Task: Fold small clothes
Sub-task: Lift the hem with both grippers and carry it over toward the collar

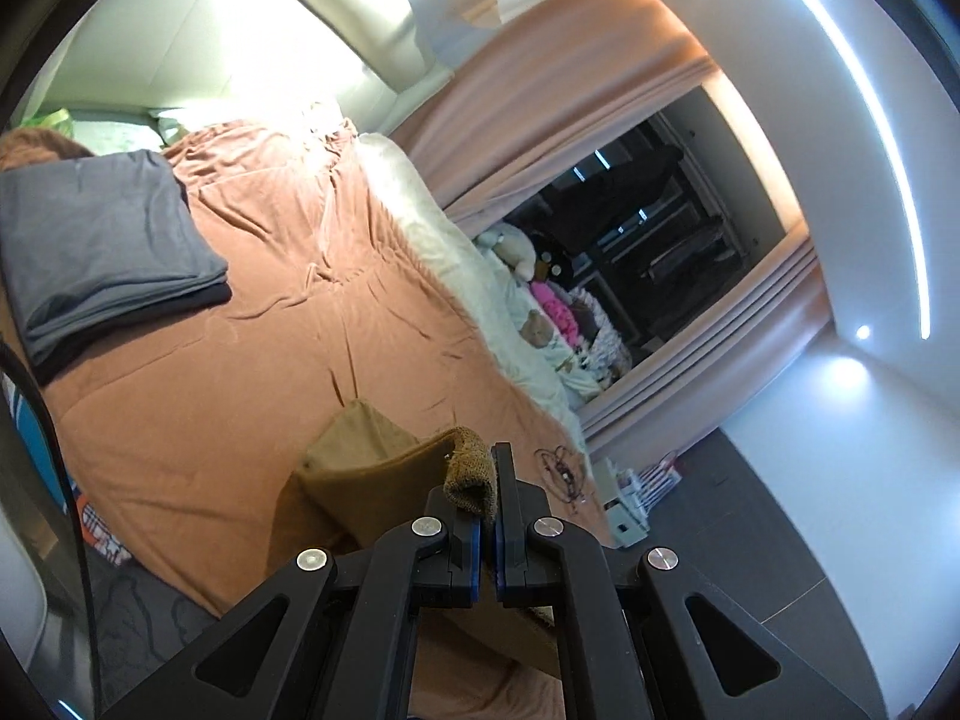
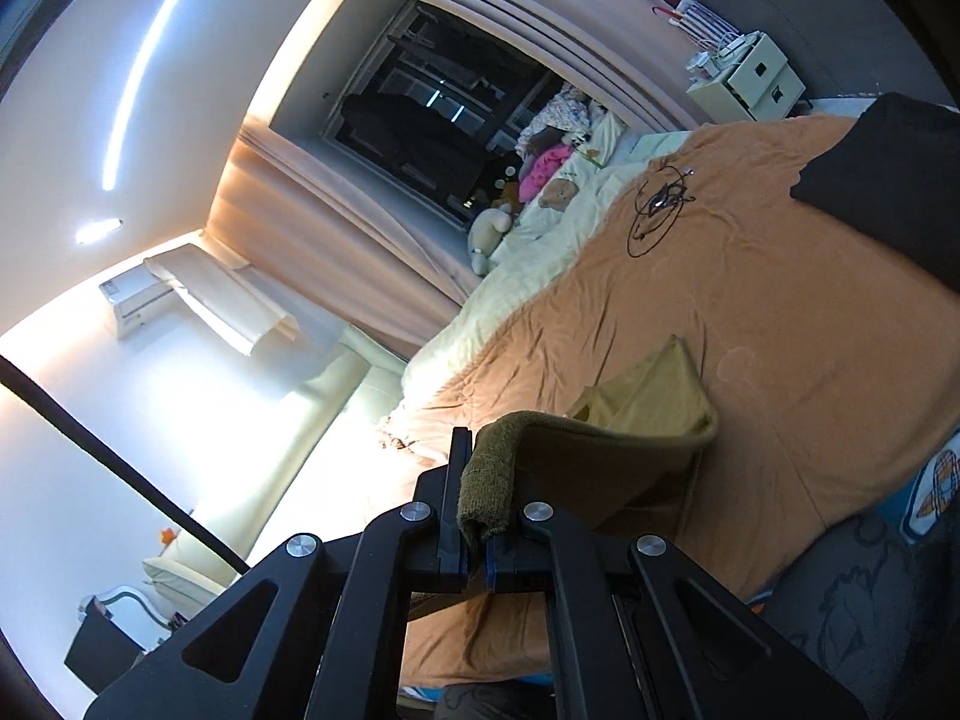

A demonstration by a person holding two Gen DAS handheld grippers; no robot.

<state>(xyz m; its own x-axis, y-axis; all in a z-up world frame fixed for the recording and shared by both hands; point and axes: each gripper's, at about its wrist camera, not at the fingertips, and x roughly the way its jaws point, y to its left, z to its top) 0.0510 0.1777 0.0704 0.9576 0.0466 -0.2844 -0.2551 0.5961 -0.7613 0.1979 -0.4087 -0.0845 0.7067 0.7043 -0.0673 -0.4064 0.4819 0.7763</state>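
A: Above the bed [image 1: 240, 420], what have you got?

B: My left gripper [image 1: 493, 480] and right gripper [image 2: 471, 480] each pinch a ribbed edge of the small brown garment [image 1: 372, 468], which hangs between them.

A: Next?

B: Probably lower it flat toward twelve o'clock, then fold.

You're in a home bedroom — a wide bed [image 1: 288, 300] under an orange-brown cover fills most of both views. In the left wrist view, folded grey clothes [image 1: 102, 240] lie at 9 o'clock and a pale padded headboard [image 1: 198, 42] rises at 11. Stuffed toys [image 1: 516, 246] crowd the bed's far edge, beside long peach curtains [image 1: 570, 120] framing a dark window [image 1: 666, 228]. In the right wrist view, a small cream drawer unit [image 2: 753, 75] stands on the floor at 1 o'clock — plain household furnishing throughout.
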